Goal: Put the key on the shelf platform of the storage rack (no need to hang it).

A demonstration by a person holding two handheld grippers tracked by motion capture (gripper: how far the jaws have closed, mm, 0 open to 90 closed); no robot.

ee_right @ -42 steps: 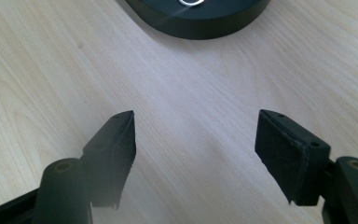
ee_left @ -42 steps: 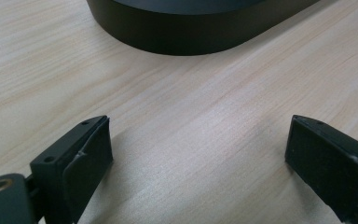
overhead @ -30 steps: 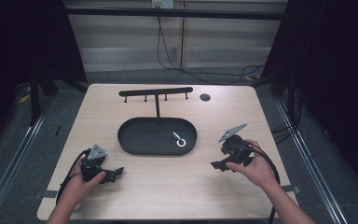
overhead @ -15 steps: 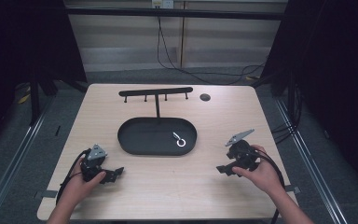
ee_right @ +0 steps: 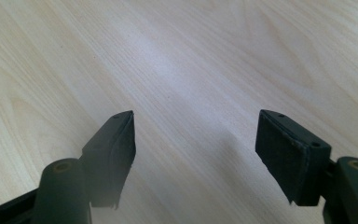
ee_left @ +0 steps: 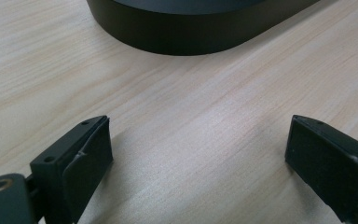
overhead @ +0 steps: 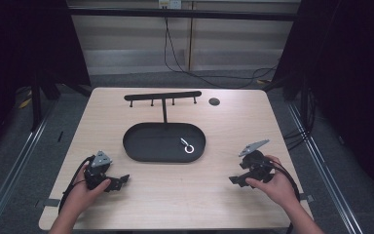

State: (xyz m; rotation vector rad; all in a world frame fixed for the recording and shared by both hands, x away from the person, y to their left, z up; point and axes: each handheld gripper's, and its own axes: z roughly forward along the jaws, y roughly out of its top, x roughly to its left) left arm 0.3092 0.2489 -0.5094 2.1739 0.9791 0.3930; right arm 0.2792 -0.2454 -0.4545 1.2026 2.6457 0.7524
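I rest both sets of fingers on the worktop point(overhead: 185, 195), my left fingers point(overhead: 121, 181) at about 8 o'clock from the black oval tray point(overhead: 141, 148) and my right fingers point(overhead: 234, 180) at 4 o'clock, both released and gripping nothing. The small metal ring with its short stem point(overhead: 188, 146) lies inside the tray toward its 4 o'clock end. I judge it light, stiff and slippery; pinching across the ring should work best
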